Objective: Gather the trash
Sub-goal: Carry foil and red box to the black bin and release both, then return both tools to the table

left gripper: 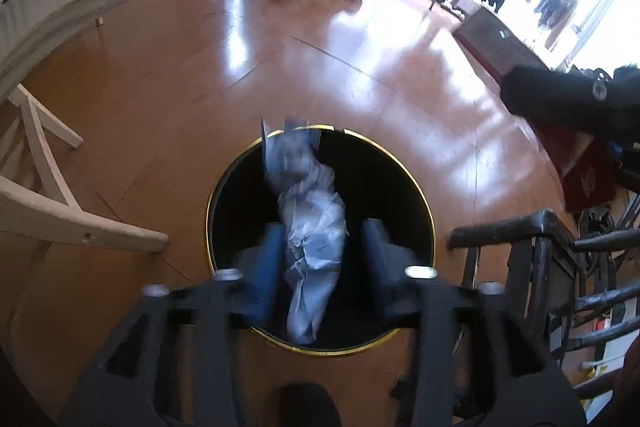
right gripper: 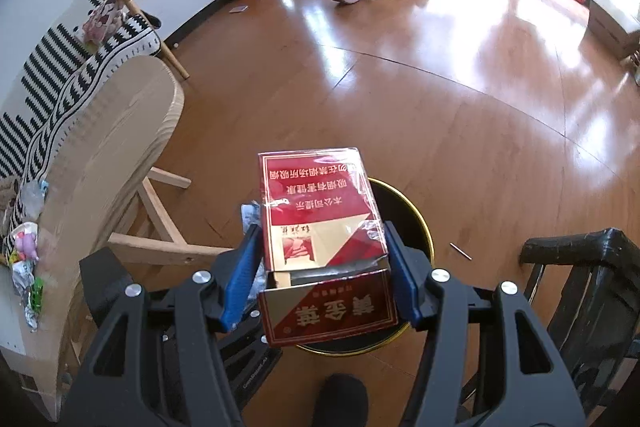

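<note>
Left tongs (left gripper: 320,259): jaws apart, with the blurred wrapper (left gripper: 310,223) loose between them, over the bin (left gripper: 320,239) at lower centre. Right tongs (right gripper: 324,275): I have them clamped on the red box (right gripper: 320,219), above the bin's rim (right gripper: 420,223).

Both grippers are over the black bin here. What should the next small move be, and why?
Probably open the right gripper to drop the red carton. Its pads press both sides of the carton, which already hangs over the gold-rimmed bin. The left gripper stands open, its crumpled wrapper loose between the fingers above the bin.
</note>
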`<move>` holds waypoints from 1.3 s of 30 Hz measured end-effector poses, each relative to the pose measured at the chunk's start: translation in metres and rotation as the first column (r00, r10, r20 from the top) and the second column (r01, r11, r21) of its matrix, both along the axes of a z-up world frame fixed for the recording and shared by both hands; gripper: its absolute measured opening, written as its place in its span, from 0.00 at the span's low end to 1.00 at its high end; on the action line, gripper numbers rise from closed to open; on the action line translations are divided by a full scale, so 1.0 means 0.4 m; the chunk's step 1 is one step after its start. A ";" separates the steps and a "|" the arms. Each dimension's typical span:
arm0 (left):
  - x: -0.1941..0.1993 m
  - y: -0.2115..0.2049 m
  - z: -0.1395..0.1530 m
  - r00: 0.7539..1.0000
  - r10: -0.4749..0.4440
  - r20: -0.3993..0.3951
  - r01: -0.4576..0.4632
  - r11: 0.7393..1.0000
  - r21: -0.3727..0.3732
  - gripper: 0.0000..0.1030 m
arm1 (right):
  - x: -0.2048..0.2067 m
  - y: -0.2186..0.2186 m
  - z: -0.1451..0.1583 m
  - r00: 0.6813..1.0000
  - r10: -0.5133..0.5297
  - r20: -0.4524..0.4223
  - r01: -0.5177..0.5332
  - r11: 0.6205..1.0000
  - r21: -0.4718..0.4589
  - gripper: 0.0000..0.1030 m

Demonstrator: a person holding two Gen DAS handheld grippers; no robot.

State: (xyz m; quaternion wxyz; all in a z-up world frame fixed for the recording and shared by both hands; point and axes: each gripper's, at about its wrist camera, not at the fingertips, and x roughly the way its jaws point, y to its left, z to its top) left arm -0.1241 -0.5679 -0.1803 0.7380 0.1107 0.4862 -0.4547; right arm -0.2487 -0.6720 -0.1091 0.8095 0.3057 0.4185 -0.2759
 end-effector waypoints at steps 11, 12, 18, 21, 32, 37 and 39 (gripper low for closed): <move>0.013 0.055 0.046 1.000 0.030 0.007 -0.030 0.999 -0.017 0.76 | 0.033 0.005 -0.031 0.999 0.003 -0.045 -0.002 0.999 0.032 0.60; 0.010 0.068 0.055 0.999 0.032 0.012 -0.032 0.999 -0.017 0.78 | 0.037 0.005 -0.036 0.999 0.004 -0.053 -0.002 0.999 0.032 0.62; 0.026 0.147 0.141 0.998 0.049 0.034 -0.048 0.998 -0.034 0.85 | 0.061 0.025 -0.021 0.998 0.010 -0.057 -0.008 1.000 0.022 0.77; 0.044 0.225 0.203 0.997 0.067 0.048 -0.065 0.997 -0.043 0.85 | 0.094 0.068 0.016 0.999 0.045 -0.030 -0.045 0.999 0.003 0.78; 0.210 0.801 0.420 0.937 0.291 0.194 -0.285 0.957 -0.057 0.89 | 0.391 0.561 0.237 0.882 0.450 0.139 -0.439 0.893 -0.102 0.81; 0.339 1.134 0.451 0.827 0.515 0.226 -0.515 0.855 -0.066 0.89 | 0.526 0.811 0.270 0.779 0.604 0.165 -0.594 0.797 -0.113 0.81; 0.377 1.235 0.457 0.783 0.582 0.221 -0.581 0.810 -0.075 0.89 | 0.573 0.894 0.270 0.742 0.650 0.164 -0.640 0.759 -0.117 0.81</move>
